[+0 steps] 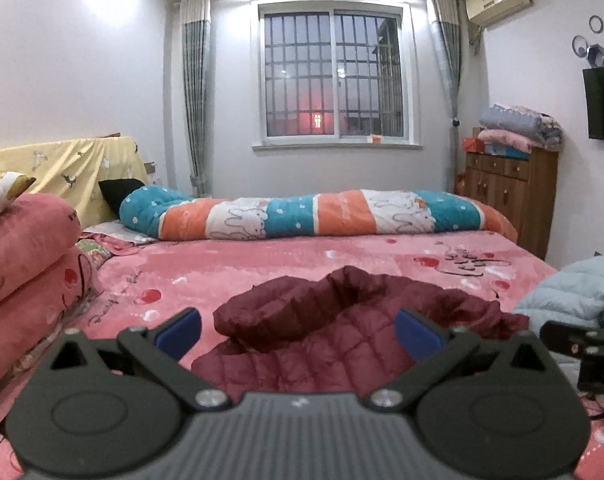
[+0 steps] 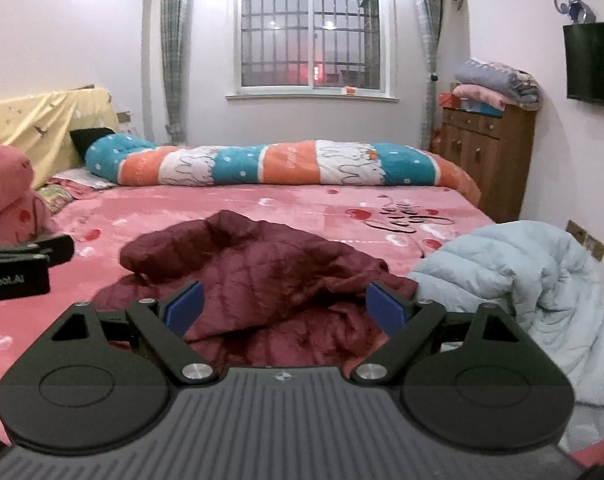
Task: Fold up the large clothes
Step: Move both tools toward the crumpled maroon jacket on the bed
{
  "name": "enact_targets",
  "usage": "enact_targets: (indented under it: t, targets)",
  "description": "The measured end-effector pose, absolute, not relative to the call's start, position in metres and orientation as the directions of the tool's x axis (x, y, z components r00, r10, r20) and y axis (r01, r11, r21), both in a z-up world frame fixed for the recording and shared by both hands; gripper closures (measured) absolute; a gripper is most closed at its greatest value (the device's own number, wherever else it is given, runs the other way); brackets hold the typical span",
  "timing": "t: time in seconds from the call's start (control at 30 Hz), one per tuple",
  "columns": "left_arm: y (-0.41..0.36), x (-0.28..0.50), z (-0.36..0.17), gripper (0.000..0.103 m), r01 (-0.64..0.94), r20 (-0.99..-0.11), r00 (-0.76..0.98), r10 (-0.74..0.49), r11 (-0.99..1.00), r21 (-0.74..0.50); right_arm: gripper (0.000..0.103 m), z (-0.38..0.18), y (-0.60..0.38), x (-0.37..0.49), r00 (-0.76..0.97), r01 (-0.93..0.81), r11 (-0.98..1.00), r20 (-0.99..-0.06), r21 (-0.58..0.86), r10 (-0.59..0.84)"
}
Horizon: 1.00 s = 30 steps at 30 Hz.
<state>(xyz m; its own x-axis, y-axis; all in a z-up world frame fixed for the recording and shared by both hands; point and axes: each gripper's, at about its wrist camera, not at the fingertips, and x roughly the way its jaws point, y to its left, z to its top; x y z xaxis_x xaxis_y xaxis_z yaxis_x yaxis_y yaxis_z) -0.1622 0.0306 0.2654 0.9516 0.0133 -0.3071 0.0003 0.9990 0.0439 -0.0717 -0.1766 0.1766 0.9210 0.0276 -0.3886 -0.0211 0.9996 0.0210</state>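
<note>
A dark red quilted down jacket (image 1: 342,336) lies crumpled on the pink bed (image 1: 261,264), just ahead of both grippers; it also shows in the right wrist view (image 2: 261,280). My left gripper (image 1: 297,334) is open and empty, hovering over the jacket's near edge. My right gripper (image 2: 283,308) is open and empty, also above the jacket's near part. A light blue down jacket (image 2: 514,280) lies bunched at the right of the red one; it shows at the right edge of the left wrist view (image 1: 574,292). The right gripper's black body (image 1: 582,344) is visible at right.
A rolled striped quilt (image 1: 322,216) lies along the bed's far side. Stacked pink bedding (image 1: 25,264) sits at the left. A wooden cabinet (image 2: 486,152) with folded blankets stands at the back right, a wall TV (image 2: 594,64) beyond it. The left gripper (image 2: 17,264) shows at left.
</note>
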Motion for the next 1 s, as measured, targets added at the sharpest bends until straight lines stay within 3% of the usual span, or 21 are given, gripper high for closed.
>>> enact_targets:
  t: [0.63, 1.0]
  targets:
    - [0.036, -0.180, 0.273, 0.001, 0.010, -0.270, 0.963, -0.009, 1.000, 0.003, 0.000, 0.184, -0.169, -0.080, 0.935, -0.040, 0.999, -0.354, -0.020, 0.031]
    - [0.036, -0.175, 0.264, 0.001, 0.022, -0.300, 0.954, -0.028, 0.999, -0.024, 0.000, 0.174, -0.167, -0.078, 0.941, -0.017, 0.999, -0.337, -0.036, 0.004]
